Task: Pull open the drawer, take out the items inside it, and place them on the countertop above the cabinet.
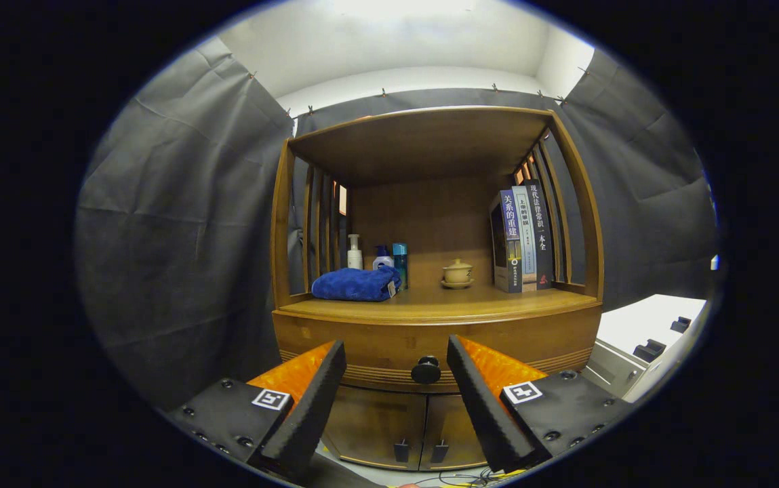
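Note:
A wooden cabinet stands straight ahead, its drawer (369, 349) pushed in flush under the countertop (443, 308). The drawer's round dark knob (426, 370) sits between and a little beyond my fingertips. My gripper (396, 356) is open, fingers spread either side of the knob and touching nothing. What lies inside the drawer is hidden. On the countertop rest a folded blue towel (356, 283), three small bottles (377, 257), a lidded tea cup on a saucer (457, 272) and upright books (523, 237).
Below the drawer are two cabinet doors (399, 427) with small dark handles. A shelf roof and slatted sides enclose the countertop. A white unit (647, 339) stands to the right of the cabinet. Grey cloth walls surround the booth.

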